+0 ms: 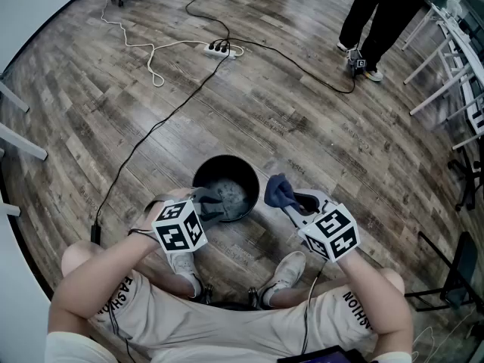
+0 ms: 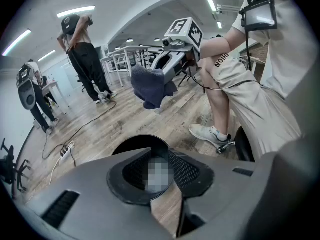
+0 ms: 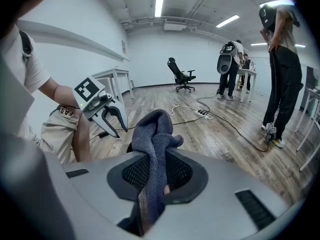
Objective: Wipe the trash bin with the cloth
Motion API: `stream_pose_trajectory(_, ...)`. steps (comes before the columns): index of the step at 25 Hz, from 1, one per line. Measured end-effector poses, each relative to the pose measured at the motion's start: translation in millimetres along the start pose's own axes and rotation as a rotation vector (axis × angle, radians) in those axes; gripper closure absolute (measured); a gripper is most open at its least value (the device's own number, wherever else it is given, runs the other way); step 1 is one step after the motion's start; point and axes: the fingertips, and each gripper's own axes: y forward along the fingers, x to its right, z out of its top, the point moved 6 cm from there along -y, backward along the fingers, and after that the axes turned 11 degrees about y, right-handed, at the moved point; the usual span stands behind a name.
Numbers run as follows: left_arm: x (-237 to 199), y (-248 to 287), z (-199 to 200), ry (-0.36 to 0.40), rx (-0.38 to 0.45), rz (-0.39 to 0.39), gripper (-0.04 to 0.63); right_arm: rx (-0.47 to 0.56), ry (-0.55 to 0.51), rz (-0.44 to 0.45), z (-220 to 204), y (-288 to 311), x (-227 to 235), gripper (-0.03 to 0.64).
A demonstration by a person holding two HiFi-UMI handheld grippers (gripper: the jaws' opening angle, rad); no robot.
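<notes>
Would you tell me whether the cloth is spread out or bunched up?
Bunched up: the cloth is a crumpled wad of folds, clamped between the right gripper's jaws, not laid flat.

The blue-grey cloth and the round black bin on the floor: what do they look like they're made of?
The blue-grey cloth looks like soft microfibre or terry: it has a fuzzy nap and hangs in limp folds. The round black bin has smooth, dull dark walls. It is probably plastic, though painted metal can't be ruled out. Its bottom shows pale grey and mottled.
</notes>
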Motion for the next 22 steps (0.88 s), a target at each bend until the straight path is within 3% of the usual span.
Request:
stream_pose_trajectory(5,11.2,3.3,-1.1,0.005,-0.007,-0.032,0.497,-0.019,0.021,-0.005,-8.9,0.7,0.3,0.555)
stream_pose_trajectory(10,14.1,8.1,0.7,0.008,-0.010,-0.049,0.497,-0.027,0.118,0.011,-10.9,4.2,5.8,0.555)
stream_pose_trajectory(17,19.7,26.6,-12.2,0.036,-0.041,-0.072,0.497,-0.072,0.061,-0.019,-17.1,13.4,6.1,0.555)
stream_pose_trajectory(22,33.0,46.2,-24.7,0.098,-0.083,-0.102,0.497,-0.043,0.113,-0.002,-17.8,11.6,1.8,0.555)
